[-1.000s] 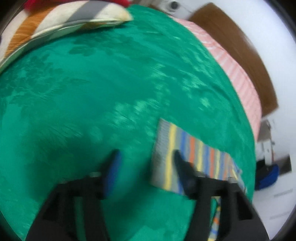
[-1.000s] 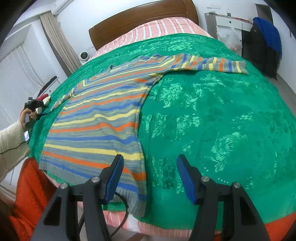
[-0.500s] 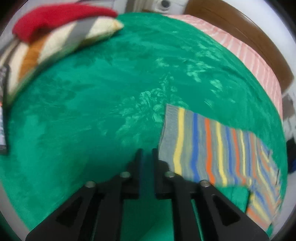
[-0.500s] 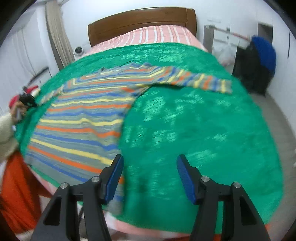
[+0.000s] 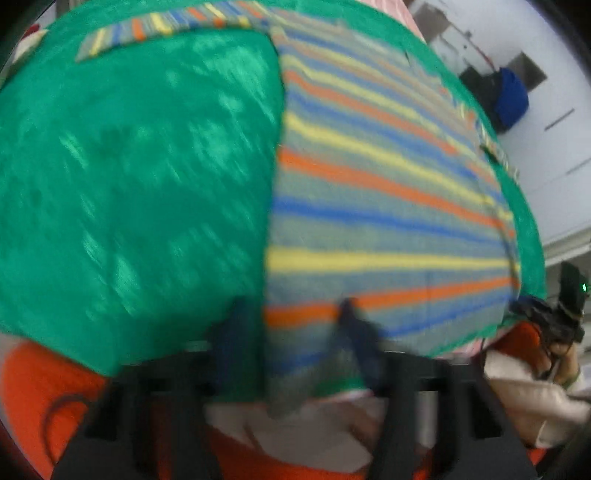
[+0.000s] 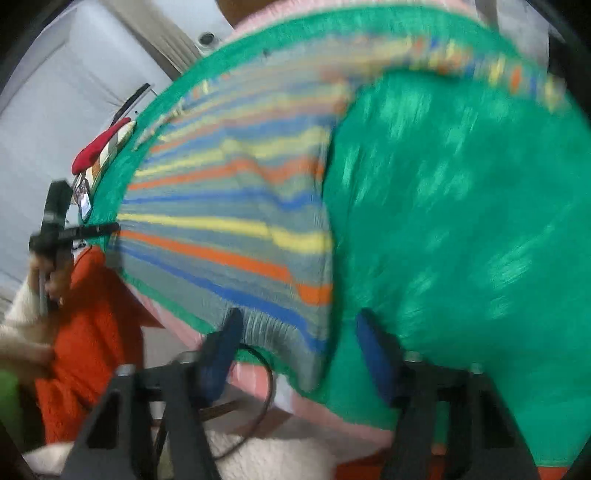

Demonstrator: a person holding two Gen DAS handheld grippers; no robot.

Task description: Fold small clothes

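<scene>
A striped sweater [image 5: 369,206] is laid flat, front up, on a green bedspread [image 5: 147,166]. Its hem lies at the near edge of the bed and its collar towards the far end. One sleeve [image 5: 166,27] is stretched out to the far left, and the other is seen stretched to the far right in the right wrist view. Both views are smeared by motion.

The left gripper [image 5: 293,306] is pointed steeply down at the near left corner of the hem. Its jaws are seen standing apart, with the sweater's left side edge and hem corner between them. No pressing of the pads on the cloth can be made out.

The right gripper [image 6: 300,315] is pointed down at the near right corner of the hem. Its jaws are closing, and the ribbed hem corner lies between the blue fingers [image 6: 221,347]. The pads are not seen pressing on it. Slight ripples are noted in the fabric just beyond this corner.

In the right wrist view the other tool is observed at the far left, by the opposite hem corner, carried by a hand [image 6: 51,280] in a cream sleeve. An orange garment [image 6: 92,314] is recorded below the bed edge. A dark cable [image 6: 266,387] hangs near the right tool.
</scene>
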